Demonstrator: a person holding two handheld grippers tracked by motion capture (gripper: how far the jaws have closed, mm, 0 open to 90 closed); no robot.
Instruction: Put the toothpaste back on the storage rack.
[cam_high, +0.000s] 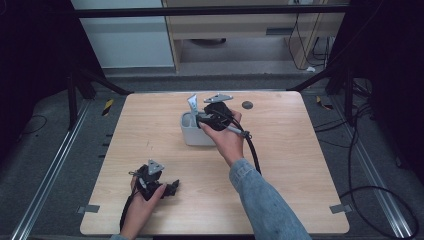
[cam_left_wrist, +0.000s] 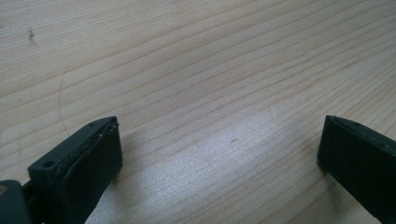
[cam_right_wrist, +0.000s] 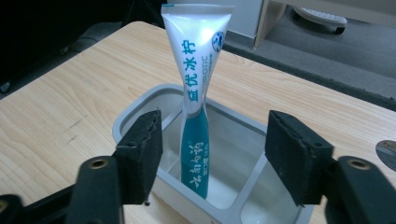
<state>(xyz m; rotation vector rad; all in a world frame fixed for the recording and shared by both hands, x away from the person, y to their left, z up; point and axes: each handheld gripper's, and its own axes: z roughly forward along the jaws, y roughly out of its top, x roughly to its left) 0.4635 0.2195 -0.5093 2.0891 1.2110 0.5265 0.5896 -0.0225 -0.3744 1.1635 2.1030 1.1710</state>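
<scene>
A white and teal toothpaste tube (cam_right_wrist: 196, 51) stands upright, cap end down, in a grey two-compartment holder (cam_right_wrist: 135, 105) near the middle of the wooden table (cam_high: 280, 165). In the high view the tube (cam_high: 192, 104) pokes up out of the holder (cam_high: 192, 136). My right gripper (cam_right_wrist: 215, 149) hovers just over the holder's near rim, open, its pads apart on either side of the tube without touching it; from above it (cam_high: 202, 119) sits at the holder's right. My left gripper (cam_high: 172, 188) rests low near the front left of the table, open (cam_left_wrist: 219, 154) over bare wood.
A small dark round disc (cam_high: 247, 105) lies on the table behind and right of the holder. The right gripper's black cable (cam_high: 254, 150) trails toward the front. Grey tape tabs (cam_high: 88, 208) mark the front corners. Black frame legs and floor cables surround the table.
</scene>
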